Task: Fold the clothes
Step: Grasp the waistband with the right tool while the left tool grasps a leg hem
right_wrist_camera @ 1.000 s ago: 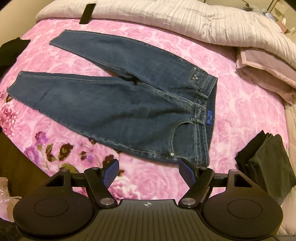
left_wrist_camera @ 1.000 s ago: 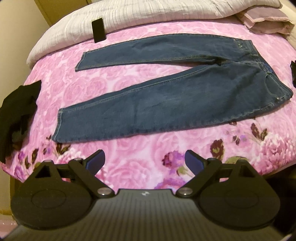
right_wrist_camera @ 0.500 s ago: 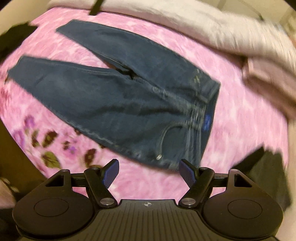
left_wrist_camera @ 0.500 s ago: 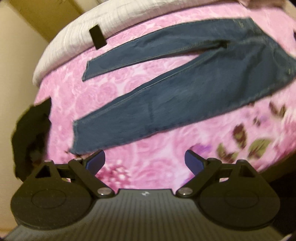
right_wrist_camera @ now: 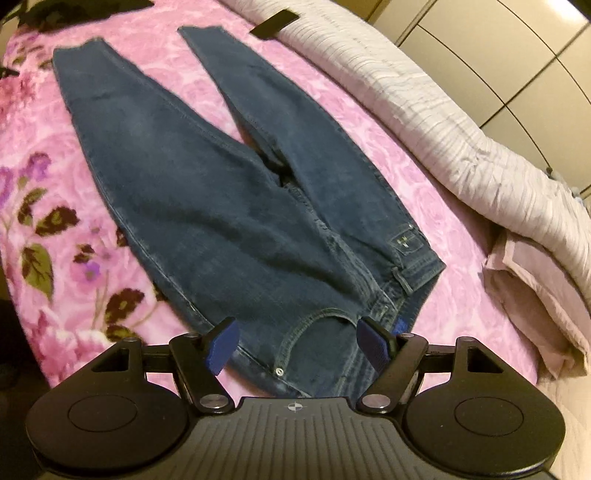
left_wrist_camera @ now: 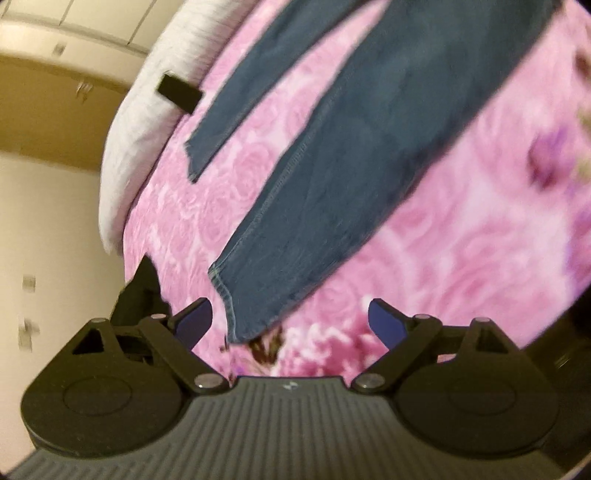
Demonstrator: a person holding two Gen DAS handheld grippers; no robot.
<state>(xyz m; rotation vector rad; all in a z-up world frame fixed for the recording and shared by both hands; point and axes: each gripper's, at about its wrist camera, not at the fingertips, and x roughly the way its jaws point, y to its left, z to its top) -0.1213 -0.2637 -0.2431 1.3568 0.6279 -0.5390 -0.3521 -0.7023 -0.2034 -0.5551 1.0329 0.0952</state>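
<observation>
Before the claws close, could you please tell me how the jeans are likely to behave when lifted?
The jeans lie flat and creased, so they will probably droop. The thick seams suggest some weight. Held by only the waistband, the legs would likely drag over the blanket.

Home bedroom. Bed w/ pink rose-print blanket (right_wrist_camera: 461,236), pale ribbed quilt (right_wrist_camera: 424,103) bunched upper right, folded pillowcase (right_wrist_camera: 532,291) at right edge. Panelled wardrobe doors (right_wrist_camera: 517,48) top right.

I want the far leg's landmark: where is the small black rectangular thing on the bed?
In the right wrist view the black rectangular thing lies at the top centre, on the edge of the white quilt, just beyond the far leg's hem of the jeans.
</observation>
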